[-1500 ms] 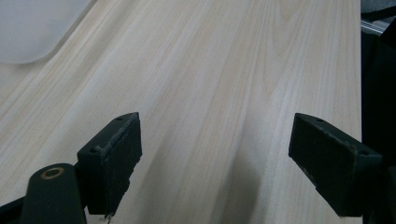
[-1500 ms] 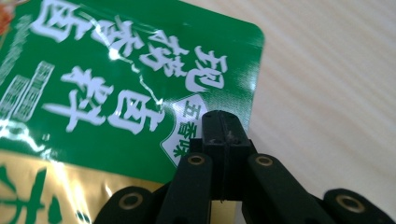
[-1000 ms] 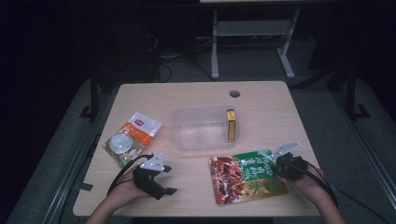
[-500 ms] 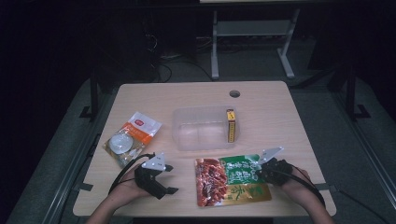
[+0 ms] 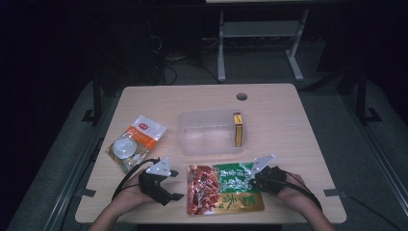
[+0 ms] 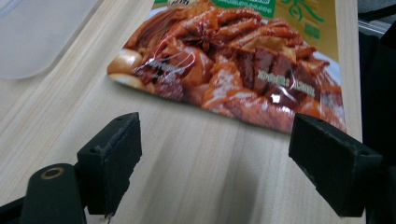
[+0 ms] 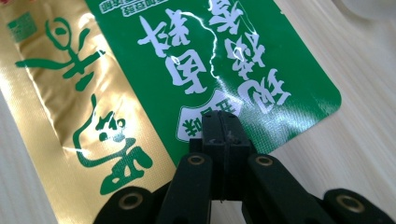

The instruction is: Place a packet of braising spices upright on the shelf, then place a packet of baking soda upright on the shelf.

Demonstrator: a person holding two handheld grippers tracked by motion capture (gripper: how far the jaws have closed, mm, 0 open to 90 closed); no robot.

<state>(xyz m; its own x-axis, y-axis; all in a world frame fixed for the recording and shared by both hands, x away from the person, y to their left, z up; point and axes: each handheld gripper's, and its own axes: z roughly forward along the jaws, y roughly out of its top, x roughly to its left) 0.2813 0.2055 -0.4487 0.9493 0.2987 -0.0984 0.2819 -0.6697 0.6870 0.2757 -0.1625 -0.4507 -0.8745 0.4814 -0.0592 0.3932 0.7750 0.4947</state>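
Overhead: pale wood table, dark room; right claw pinching food pouch, left claw agape

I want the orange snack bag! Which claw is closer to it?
Left. The left claw sits just below and right of the orange snack bag; the right claw is far across the table, shut on the green pouch.

Right tongs seemingly on food pouch

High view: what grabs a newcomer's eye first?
The glossy food pouch, red, green and gold, at the table's near edge, with the right tool pinched shut on its green end. The left tool waits open just beside its other end. Behind sits a clear plastic bin.
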